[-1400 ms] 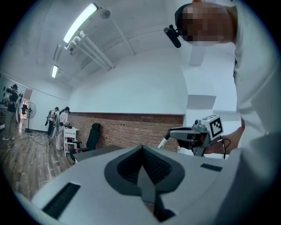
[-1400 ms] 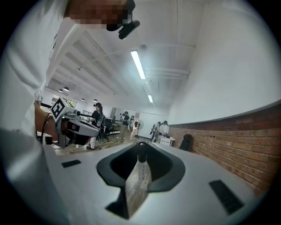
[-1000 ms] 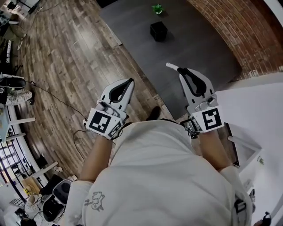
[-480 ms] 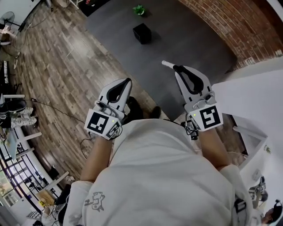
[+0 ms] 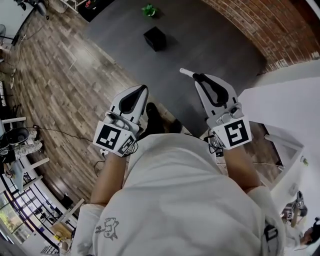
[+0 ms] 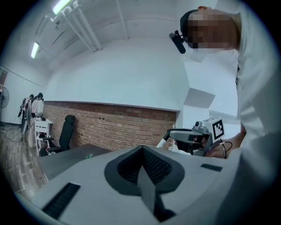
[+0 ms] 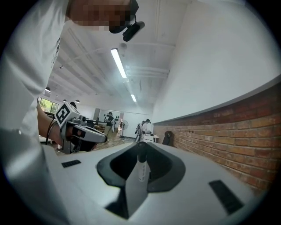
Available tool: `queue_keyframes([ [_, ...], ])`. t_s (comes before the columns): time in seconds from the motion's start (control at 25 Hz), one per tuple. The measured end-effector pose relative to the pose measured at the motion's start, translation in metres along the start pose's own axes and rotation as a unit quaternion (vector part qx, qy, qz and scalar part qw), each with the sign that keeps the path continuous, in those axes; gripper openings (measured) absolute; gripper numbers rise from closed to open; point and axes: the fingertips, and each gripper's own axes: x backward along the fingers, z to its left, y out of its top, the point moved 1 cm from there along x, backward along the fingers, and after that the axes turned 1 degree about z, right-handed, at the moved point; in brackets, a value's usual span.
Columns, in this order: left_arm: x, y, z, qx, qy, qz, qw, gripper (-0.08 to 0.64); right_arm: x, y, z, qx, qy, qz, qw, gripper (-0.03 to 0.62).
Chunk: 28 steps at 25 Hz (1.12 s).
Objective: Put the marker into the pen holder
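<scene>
Left of the white bench (image 5: 285,105), right tongs (image 5: 198,78) pinch the barrel of a marker (image 5: 184,73), probably light, stiff and slippery; left tongs (image 5: 144,89) closed, empty.

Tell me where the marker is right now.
In the head view the marker is clamped in the right tongs, its white end poking out left of their tip, above the dark grey floor.

Seen from above: left gripper (image 5: 144,90) sits at 9 o'clock of right gripper (image 5: 198,78), whose jaws hold the marker (image 5: 184,73), tip toward 10 o'clock. Ahead at 12 o'clock, a box (image 5: 155,38) stands on the mat (image 5: 215,45), plant (image 5: 149,9) behind it. Table (image 5: 285,105) at 3 o'clock.
</scene>
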Motion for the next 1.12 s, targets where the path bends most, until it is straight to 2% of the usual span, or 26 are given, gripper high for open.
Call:
queue_keyframes([
  [0.2,-0.008,-0.007,0.028,0.006,-0.004,0.009,0.9999,0.011,-0.032,-0.010,-0.001,-0.013,-0.002,0.009,1.000,0.071],
  [0.44,-0.018,-0.012,0.072,0.020,-0.011,0.018,0.9996,0.011,-0.082,-0.023,-0.002,0.001,0.004,0.030,1.000,0.071],
  [0.56,-0.026,-0.015,0.092,0.021,-0.020,0.025,0.9993,0.011,-0.110,-0.039,-0.004,0.007,0.004,0.048,0.999,0.071],
  [0.8,-0.044,-0.025,0.132,0.024,-0.035,0.039,0.9984,0.011,-0.163,-0.068,-0.008,-0.011,0.013,0.068,0.998,0.071],
  [1.12,-0.066,-0.032,0.181,0.027,-0.045,0.050,0.9974,0.011,-0.223,-0.105,-0.019,-0.003,0.014,0.102,0.995,0.071],
])
